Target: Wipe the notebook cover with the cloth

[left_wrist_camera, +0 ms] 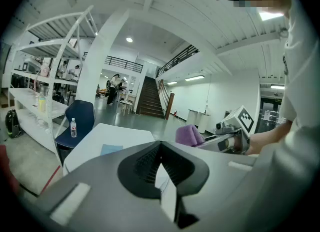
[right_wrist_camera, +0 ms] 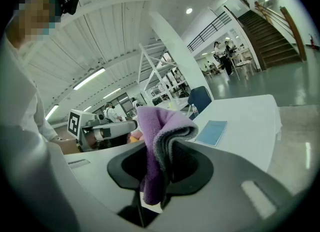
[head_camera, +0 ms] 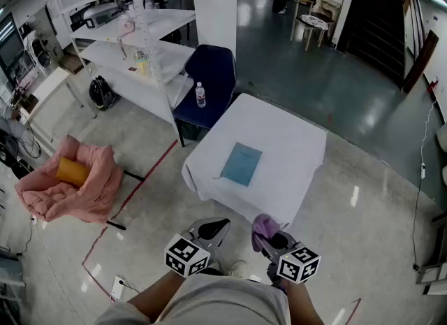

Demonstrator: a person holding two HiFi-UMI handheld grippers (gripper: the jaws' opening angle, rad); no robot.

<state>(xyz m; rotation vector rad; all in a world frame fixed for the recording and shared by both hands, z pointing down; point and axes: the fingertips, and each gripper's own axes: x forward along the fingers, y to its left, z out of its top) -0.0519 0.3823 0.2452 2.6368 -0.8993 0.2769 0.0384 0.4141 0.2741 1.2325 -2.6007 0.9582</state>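
A blue notebook (head_camera: pixel 241 163) lies flat near the middle of the white-covered table (head_camera: pixel 293 142); it also shows in the left gripper view (left_wrist_camera: pixel 111 149) and the right gripper view (right_wrist_camera: pixel 211 132). My right gripper (head_camera: pixel 271 235) hangs short of the table's near edge, shut on a folded purple cloth (head_camera: pixel 263 224) that stands up out of its jaws (right_wrist_camera: pixel 161 135). My left gripper (head_camera: pixel 211 230) is beside it, shut with nothing in it (left_wrist_camera: pixel 160 144). Both are well clear of the notebook. From the left gripper view the purple cloth (left_wrist_camera: pixel 189 135) appears off to the right.
A dark blue chair (head_camera: pixel 209 79) with a water bottle (head_camera: pixel 200 95) stands at the table's far-left corner. White shelves (head_camera: pixel 133 44) run behind it. A pink beanbag (head_camera: pixel 70 180) with an orange cushion sits left on the floor, beside a red tape line (head_camera: pixel 140 184).
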